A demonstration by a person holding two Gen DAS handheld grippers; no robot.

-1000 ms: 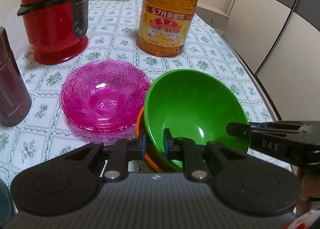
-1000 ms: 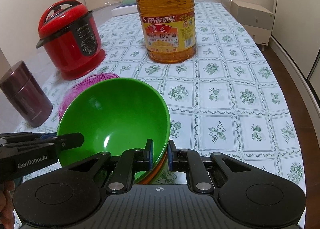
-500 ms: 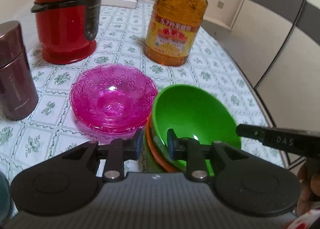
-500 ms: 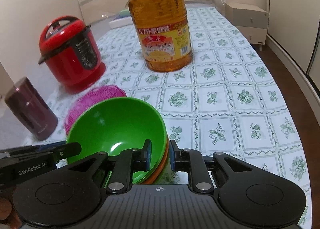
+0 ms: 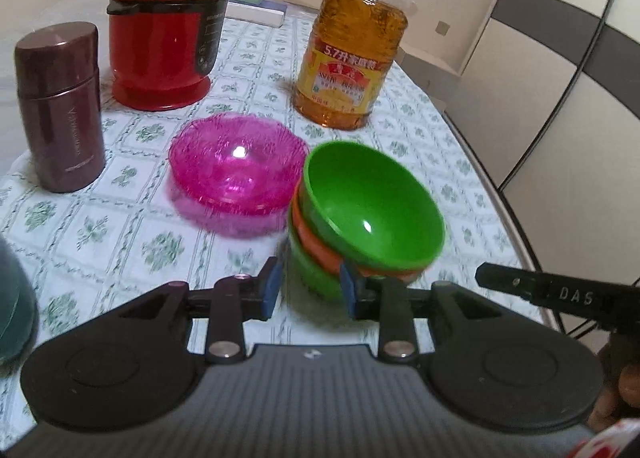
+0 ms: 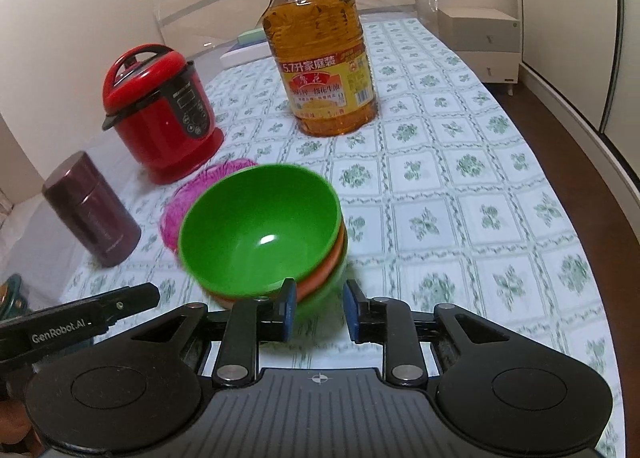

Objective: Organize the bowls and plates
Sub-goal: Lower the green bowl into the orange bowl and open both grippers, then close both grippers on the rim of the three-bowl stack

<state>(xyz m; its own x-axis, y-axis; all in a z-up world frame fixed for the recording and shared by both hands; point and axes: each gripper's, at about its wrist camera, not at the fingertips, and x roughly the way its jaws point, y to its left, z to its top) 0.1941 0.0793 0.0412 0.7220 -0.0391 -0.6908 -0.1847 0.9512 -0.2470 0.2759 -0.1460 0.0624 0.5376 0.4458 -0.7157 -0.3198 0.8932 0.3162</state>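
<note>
A stack of bowls stands on the patterned tablecloth: a green bowl (image 5: 370,204) on top, an orange bowl (image 5: 316,244) under it and another green bowl (image 5: 310,272) at the bottom. The stack also shows in the right wrist view (image 6: 260,236). A pink glass bowl (image 5: 236,168) on a pink plate sits just left of the stack. My left gripper (image 5: 307,290) is open and empty, just in front of the stack. My right gripper (image 6: 319,308) is open and empty, just in front of the stack's right side.
A red electric cooker (image 5: 166,30) and a large oil bottle (image 5: 350,58) stand behind the bowls. A maroon flask (image 5: 60,106) stands at the left. A dark green object (image 5: 12,298) is at the near left. The table edge (image 5: 500,198) runs along the right.
Both grippers have let go of the bowl rims, opened and pulled back and up. The bowl stack now stands free on the table.
</note>
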